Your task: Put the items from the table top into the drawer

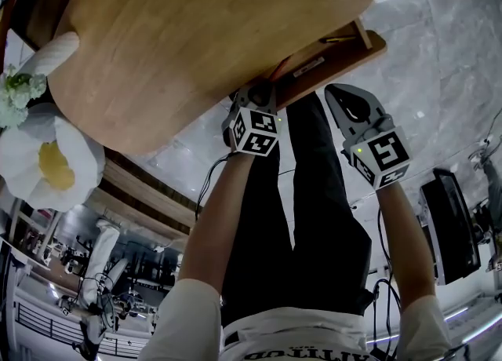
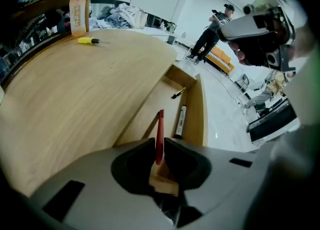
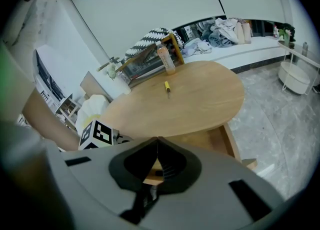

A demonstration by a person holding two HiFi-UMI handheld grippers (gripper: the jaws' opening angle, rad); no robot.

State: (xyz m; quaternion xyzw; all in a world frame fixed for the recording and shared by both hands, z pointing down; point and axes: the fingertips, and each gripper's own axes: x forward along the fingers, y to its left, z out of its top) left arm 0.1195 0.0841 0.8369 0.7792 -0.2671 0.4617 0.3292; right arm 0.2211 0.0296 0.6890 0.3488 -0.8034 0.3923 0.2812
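Drawer (image 2: pixel 197 109) pulled open, left gripper (image 2: pixel 159 141) clamped on red pen (image 2: pixel 159 129) over it, black marker (image 2: pixel 180 121) inside, right gripper (image 3: pixel 157 141) pinched shut, empty, yellow tool (image 2: pixel 88 40) on table top (image 2: pixel 75 89).

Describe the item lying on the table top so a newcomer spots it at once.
Start at the oval light-wood table top. Lying alone on its bare surface is a short yellow-handled tool with a dark tip. Unlike the black marker in the open drawer, it is bright yellow.
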